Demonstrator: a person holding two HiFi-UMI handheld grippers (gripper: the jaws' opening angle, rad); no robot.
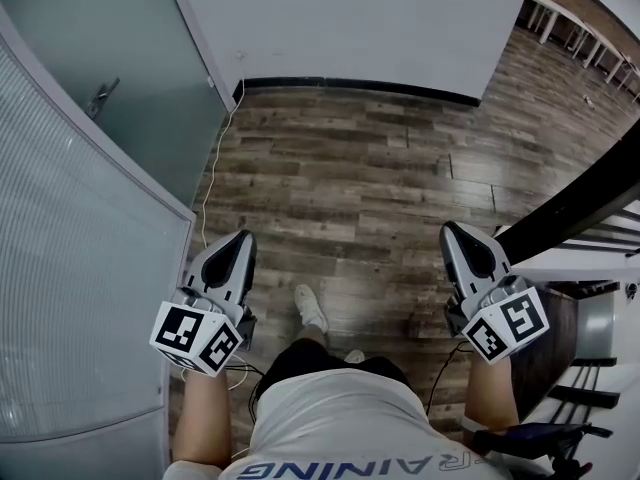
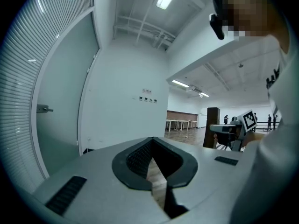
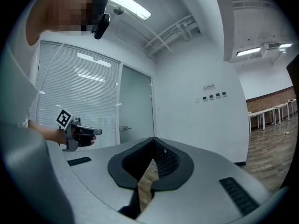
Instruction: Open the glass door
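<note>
Evidently the approach step; the door is not yet touched. Ribbed window panel (image 1: pixel 70 268) at nine o'clock of the head view. Glass door (image 1: pixel 140 48) beyond it at ten to eleven o'clock, seemingly shut, with a lever handle (image 1: pixel 101 98) on its face. Left gripper (image 1: pixel 243 238) low at seven o'clock, pointing toward twelve, jaws pressed together with nothing between them, well apart from the handle. Wooden floor (image 1: pixel 380 168) ahead. Right gripper (image 1: pixel 450 230) at five o'clock, jaws likewise closed and empty. Next move, by my reading: carry the left gripper toward ten o'clock to the handle, part its jaws, close on the lever, press it down. Push or pull cannot be told yet.
</note>
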